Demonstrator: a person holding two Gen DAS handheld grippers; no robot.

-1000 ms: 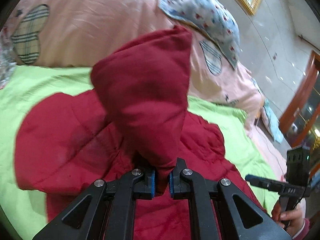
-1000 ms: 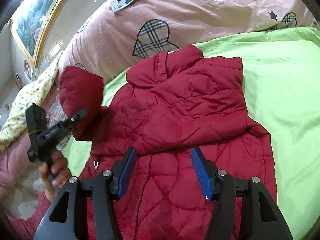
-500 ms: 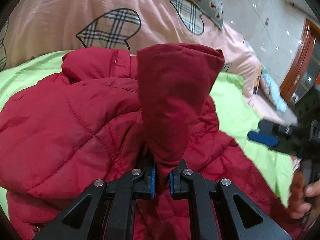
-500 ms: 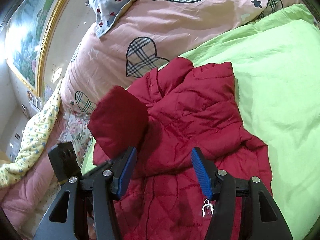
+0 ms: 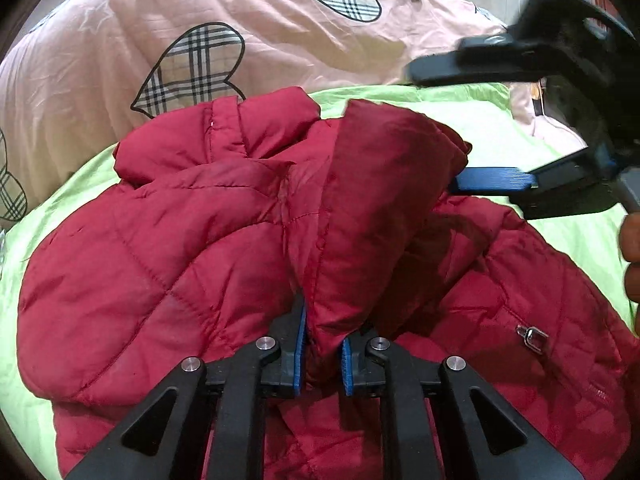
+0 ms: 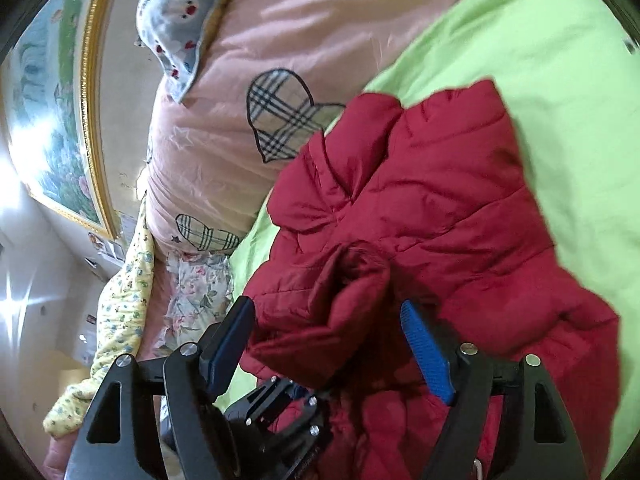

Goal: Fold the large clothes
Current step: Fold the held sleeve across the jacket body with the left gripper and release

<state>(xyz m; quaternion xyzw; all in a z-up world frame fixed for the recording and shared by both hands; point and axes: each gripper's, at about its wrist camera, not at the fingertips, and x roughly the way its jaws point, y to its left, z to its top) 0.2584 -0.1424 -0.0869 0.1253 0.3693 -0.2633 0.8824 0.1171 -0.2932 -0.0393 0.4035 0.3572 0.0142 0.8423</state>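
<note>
A red quilted puffer jacket lies on the green bedsheet, collar toward the pillows. My left gripper is shut on the jacket's sleeve and holds it up over the jacket's body. My right gripper is open, its blue pads on either side of the raised sleeve end; it also shows in the left wrist view, at the upper right. The jacket's body spreads beyond it. A metal zipper pull lies on the jacket's right side.
A pink duvet with plaid hearts is piled at the head of the bed, with a blue patterned pillow on it. A framed painting hangs on the wall. Floral yellow bedding lies to the left. Green sheet spreads right of the jacket.
My left gripper has carried the sleeve across over the jacket's body. My right gripper has moved in close, so its open pads now flank the sleeve end.
</note>
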